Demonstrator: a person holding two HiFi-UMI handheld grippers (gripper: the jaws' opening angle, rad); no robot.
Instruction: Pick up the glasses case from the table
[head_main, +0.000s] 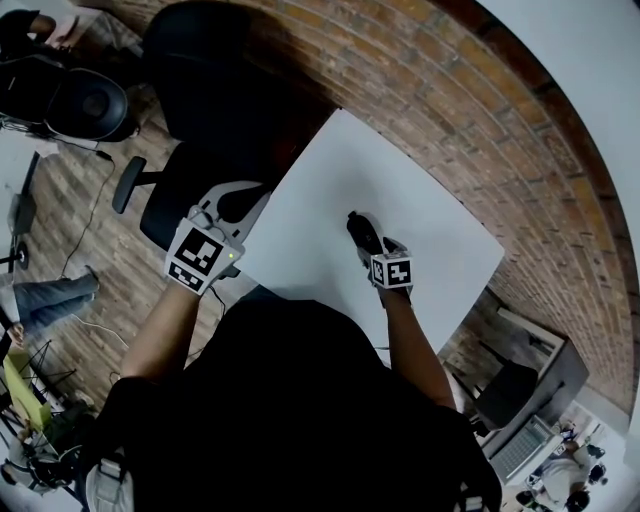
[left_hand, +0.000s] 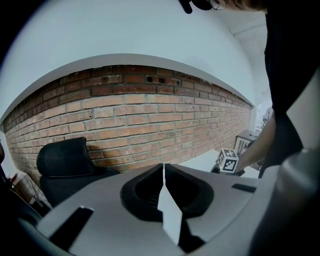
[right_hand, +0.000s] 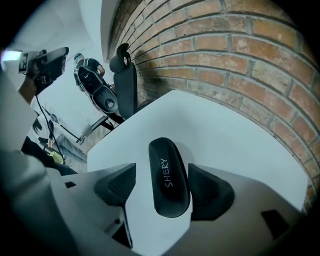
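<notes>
- the black oval hard-shell glasses case (right_hand: 169, 177) is seen lying on the white square table (right_hand: 225, 135), between the parted jaws of the right gripper (right_hand: 163, 189).
- the left gripper (left_hand: 164, 181), at nine o'clock of the case, is seen closed and empty.

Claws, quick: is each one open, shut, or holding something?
Left claw: shut, empty.
Right claw: open, one jaw on each side of the glasses case lying on the table, not gripping it.
</notes>
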